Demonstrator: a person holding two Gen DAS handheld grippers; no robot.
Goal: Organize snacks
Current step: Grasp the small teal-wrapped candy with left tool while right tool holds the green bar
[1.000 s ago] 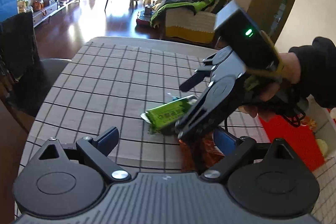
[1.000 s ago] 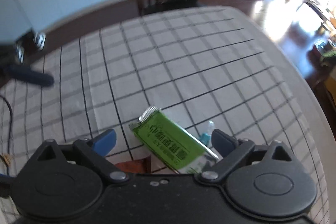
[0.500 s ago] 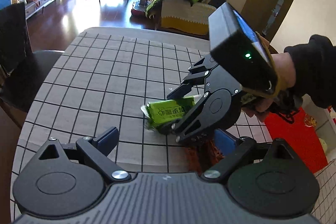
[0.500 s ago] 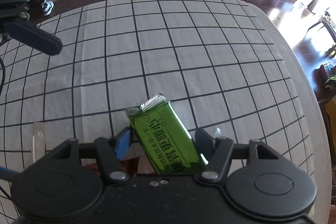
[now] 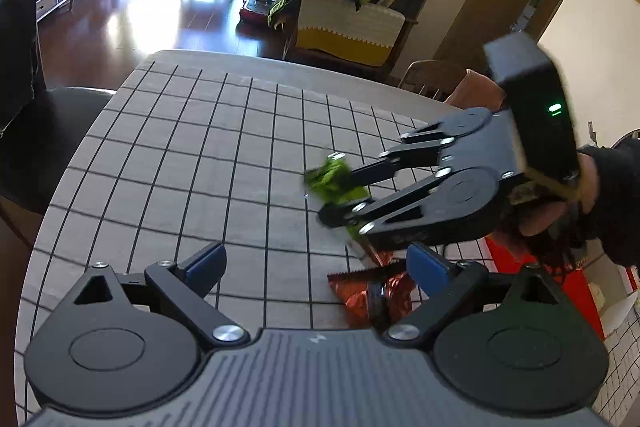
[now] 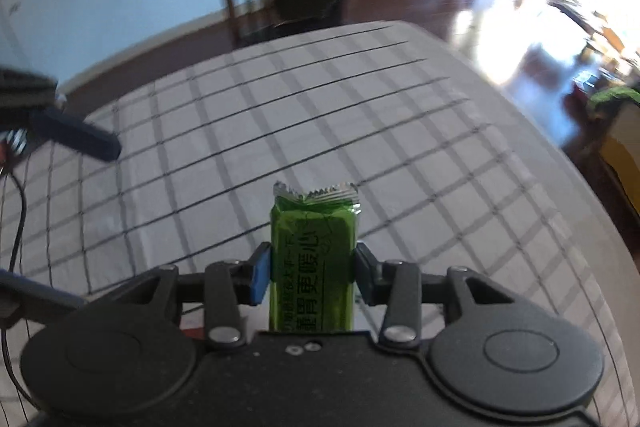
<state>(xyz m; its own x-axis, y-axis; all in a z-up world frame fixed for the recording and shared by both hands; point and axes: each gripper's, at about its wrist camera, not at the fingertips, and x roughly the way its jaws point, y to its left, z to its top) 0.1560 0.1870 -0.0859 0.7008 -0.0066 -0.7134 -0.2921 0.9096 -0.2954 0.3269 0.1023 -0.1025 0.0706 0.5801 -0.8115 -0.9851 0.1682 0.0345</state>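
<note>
Green snack bar (image 6: 312, 267) is sitting lengthwise between the right gripper (image 6: 310, 277) pads, jaws closing on it above the checked tabletop (image 6: 360, 131). Left gripper (image 5: 316, 267) is hovering spread over a red-brown wrapper (image 5: 374, 293).

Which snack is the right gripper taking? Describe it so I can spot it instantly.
On the grid-checked tablecloth, find the right gripper; its closing jaws are on a green snack bar. It is green foil with crimped silver ends, unlike the crumpled red wrapper lying by the left gripper.

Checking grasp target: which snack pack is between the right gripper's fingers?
The green pack, in the closing right gripper. The red pack lies on the table.
</note>
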